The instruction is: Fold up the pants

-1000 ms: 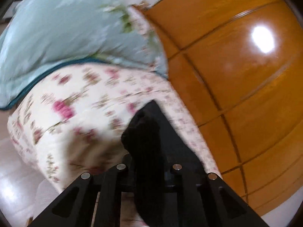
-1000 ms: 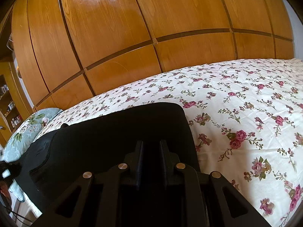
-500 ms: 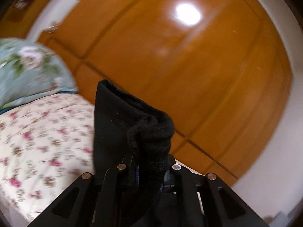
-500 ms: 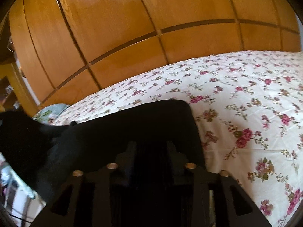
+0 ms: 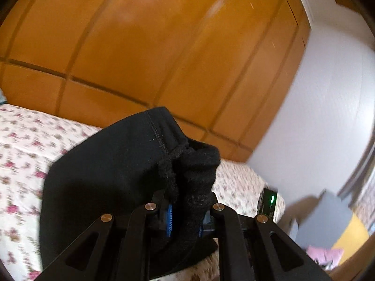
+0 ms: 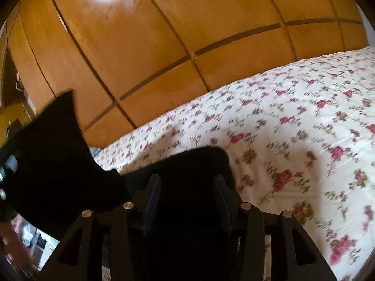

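Observation:
The black pants (image 5: 112, 178) hang bunched from my left gripper (image 5: 185, 201), which is shut on a thick fold of the fabric and holds it above the floral bed (image 5: 21, 164). In the right wrist view the pants (image 6: 187, 168) lie on the bed under my right gripper (image 6: 187, 187), whose fingers stand apart over the cloth. A lifted part of the pants (image 6: 51, 154) rises at the left, carried by the left gripper at the frame's left edge.
The floral bedspread (image 6: 304, 128) spreads to the right. A wooden panelled wardrobe (image 6: 164, 46) stands behind the bed. A white wall (image 5: 328, 117) and a dark device with a green light (image 5: 269, 201) are at the right in the left wrist view.
My left gripper has swung right, lifting its end of the pants over the bed towards the right gripper. My right gripper's fingers have opened and let go of the cloth.

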Tool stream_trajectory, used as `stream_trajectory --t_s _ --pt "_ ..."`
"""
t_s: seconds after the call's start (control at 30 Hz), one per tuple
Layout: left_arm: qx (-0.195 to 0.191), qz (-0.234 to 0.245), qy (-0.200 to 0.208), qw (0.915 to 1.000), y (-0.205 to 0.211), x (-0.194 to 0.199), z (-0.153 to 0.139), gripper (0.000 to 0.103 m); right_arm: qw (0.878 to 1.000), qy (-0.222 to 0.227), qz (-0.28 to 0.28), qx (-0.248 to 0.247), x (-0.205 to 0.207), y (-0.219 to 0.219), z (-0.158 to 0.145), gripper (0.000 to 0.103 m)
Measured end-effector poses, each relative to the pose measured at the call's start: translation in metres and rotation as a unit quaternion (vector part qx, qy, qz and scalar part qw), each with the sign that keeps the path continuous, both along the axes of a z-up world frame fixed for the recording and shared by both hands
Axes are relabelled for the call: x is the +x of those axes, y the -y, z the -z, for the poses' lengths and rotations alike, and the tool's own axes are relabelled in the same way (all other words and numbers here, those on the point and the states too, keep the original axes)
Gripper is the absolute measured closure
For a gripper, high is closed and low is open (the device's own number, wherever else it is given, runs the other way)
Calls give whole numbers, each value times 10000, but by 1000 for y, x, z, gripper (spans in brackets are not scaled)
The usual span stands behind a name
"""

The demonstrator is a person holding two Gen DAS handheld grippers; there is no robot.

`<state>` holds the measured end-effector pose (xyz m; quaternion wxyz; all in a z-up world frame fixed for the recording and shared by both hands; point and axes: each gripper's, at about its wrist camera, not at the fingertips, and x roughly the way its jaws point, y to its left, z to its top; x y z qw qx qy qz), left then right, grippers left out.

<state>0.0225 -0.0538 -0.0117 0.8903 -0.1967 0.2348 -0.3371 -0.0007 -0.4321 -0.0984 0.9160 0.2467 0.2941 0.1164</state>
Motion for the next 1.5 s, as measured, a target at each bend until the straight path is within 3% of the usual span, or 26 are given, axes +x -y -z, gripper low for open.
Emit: stream_trajectory --t_s 0.17,0.37,0.43,0.53,0.67,0.77,0.87,1.0,1.1,1.13,1.27,1.37,1.5 --pt "558 550 -262 9966 57 16 36 89 9990 45 -23 434 -2 15 -4 56" --pt "1377 996 -396 9847 107 22 84 87 9964 -123 -291 787 0 13 6 56" --pt "1542 1126 -526 9802 117 16 98 79 9958 -228 -413 785 2 7 10 56" --pt "1183 1353 -382 9830 108 3 98 60 9951 -301 -575 744 3 -1 14 54" --pt "1158 1705 -142 9784 93 -12 87 58 9930 -548 -670 801 7 -10 24 43" --pt "1081 1362 119 9847 70 -20 75 58 9910 -625 -768 906 8 -13 28 43" --pt "695 762 127 9946 32 -21 66 58 9893 -724 -817 970 10 -15 31 43" --pt "526 -515 29 9973 -21 -5 62 58 9899 -790 -778 885 13 -20 32 43" --pt "772 -1420 -307 9864 -57 3 77 58 9915 -830 -834 547 12 -31 31 70" --pt "823 -1534 -421 9838 -54 12 85 58 9925 -806 -833 397 11 -35 30 73" --pt "889 -1542 -945 9795 -66 15 121 58 9942 -686 -813 136 9 -45 25 85" --pt "973 -1521 -801 9803 -56 12 116 58 9954 -514 -775 249 5 -39 10 89" --pt "1109 -1113 -453 9865 -39 6 97 58 9976 -230 -619 189 -3 -19 -20 90"
